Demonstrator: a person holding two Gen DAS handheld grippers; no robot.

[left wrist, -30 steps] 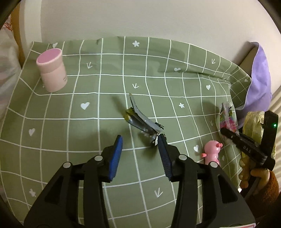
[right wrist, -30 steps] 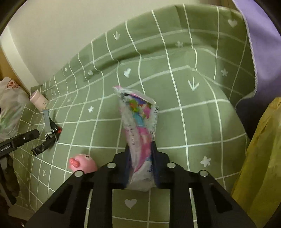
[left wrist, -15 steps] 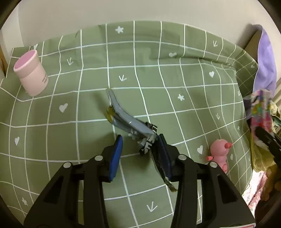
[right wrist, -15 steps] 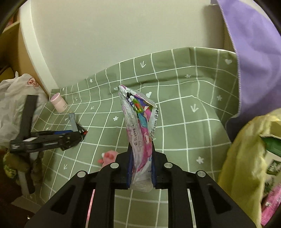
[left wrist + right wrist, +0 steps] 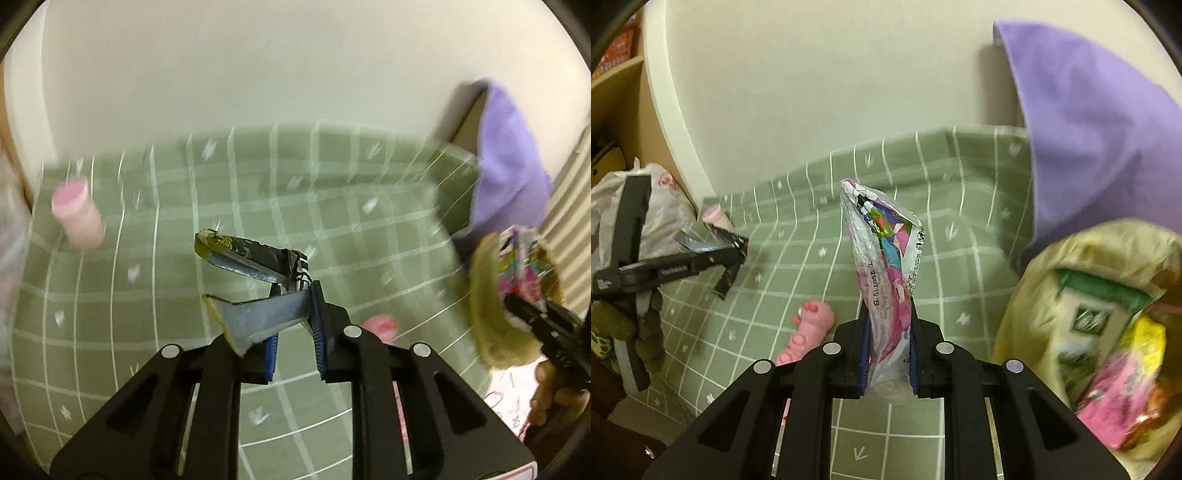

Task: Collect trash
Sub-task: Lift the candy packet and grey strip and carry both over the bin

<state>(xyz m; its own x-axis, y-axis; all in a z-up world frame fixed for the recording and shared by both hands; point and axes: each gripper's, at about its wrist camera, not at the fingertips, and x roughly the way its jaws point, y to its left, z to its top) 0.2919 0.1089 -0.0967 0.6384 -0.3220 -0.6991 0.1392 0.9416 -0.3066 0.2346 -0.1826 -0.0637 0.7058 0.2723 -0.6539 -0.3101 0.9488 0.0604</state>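
The colourful wrapper [image 5: 886,266] pinched in the right tool [image 5: 888,354] carries a dark printed code running up its clear edge, reading roughly "T 250710 B", though the middle digits are hard to make out. The left tool's [image 5: 733,264] side bears a small white brand word, too blurred to read. The green-and-white carton [image 5: 1086,325] in the yellow bag [image 5: 1082,247] shows a logo that cannot be read.

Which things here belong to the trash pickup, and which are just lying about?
Job:
left claw, shut on silver wrapper
right claw, shut on colourful wrapper
yellow bag of trash

Lying about:
pink jar
pink toy
purple cloth
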